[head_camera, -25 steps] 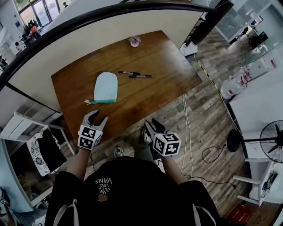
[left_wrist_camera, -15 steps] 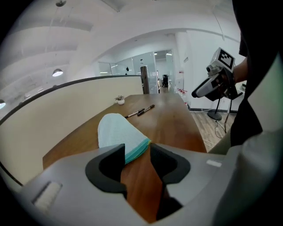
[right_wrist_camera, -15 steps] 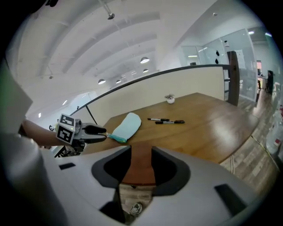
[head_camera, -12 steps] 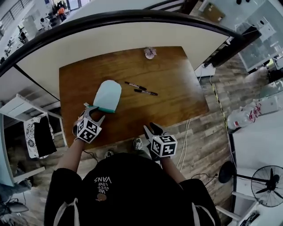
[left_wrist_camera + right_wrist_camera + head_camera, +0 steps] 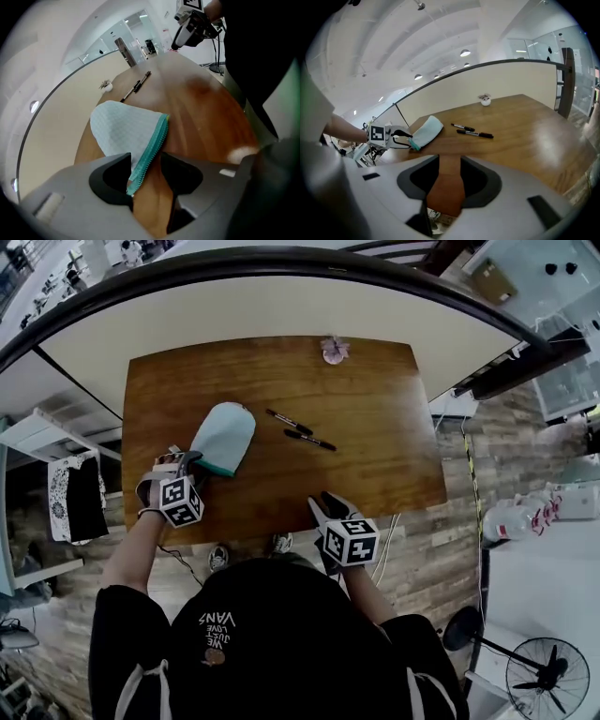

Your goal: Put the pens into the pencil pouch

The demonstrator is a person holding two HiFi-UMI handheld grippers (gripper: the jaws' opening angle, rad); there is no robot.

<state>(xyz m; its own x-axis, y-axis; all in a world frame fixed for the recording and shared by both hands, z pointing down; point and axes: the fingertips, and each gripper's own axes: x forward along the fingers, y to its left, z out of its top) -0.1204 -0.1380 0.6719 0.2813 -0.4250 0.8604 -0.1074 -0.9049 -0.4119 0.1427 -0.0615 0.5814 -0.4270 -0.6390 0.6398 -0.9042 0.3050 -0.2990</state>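
A pale blue pencil pouch (image 5: 225, 434) with a teal zipper edge (image 5: 152, 147) lies on the left half of the wooden table (image 5: 375, 465). Two black pens (image 5: 289, 421) (image 5: 309, 440) lie side by side just to its right, apart from it. My left gripper (image 5: 181, 463) points down at the pouch's near zipper corner. Its jaws have just been opening, and the corner of the zipper lies between them (image 5: 145, 161), not pinched. My right gripper (image 5: 328, 502) stands open over the table's near edge with nothing between its fingers (image 5: 450, 171). It is well short of the pens (image 5: 474, 134).
A small pinkish-white object (image 5: 335, 350) sits at the table's far edge. A curved cream partition (image 5: 281, 306) runs behind the table. A white rack (image 5: 47, 442) stands at the left, with cables (image 5: 389, 531) on the plank floor at the right.
Both grippers have come forward from off the table's near edge. The left one has sunk and turned onto the pouch's zipper corner. The right one now reaches the table's edge.
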